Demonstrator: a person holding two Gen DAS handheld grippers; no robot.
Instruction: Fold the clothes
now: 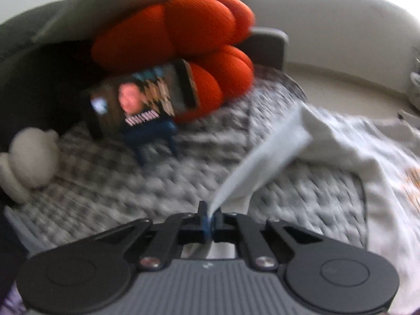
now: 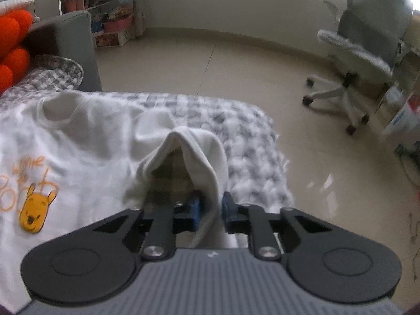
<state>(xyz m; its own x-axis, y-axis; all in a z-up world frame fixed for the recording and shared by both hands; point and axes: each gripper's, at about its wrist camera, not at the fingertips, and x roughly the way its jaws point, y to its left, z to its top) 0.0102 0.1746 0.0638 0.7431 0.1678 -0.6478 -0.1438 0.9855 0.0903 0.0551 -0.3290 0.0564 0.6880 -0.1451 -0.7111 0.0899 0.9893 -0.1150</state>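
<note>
The shirt (image 2: 86, 141) lies on the blanket (image 2: 236, 120), ahead and left of the right claw (image 2: 211, 212), ahead and right of the left claw (image 1: 210, 219). The left claw is pinched tight on a stretched edge. The right claw stands narrow around a sleeve fold, contact unclear. Light, limp cotton: it will likely sag and slip, so grip hems or doubled edges.

Shirt (image 2: 78, 141) on blanket (image 2: 236, 120); cushion (image 1: 183, 42) behind (phone (image 1: 139, 99) before it)
</note>
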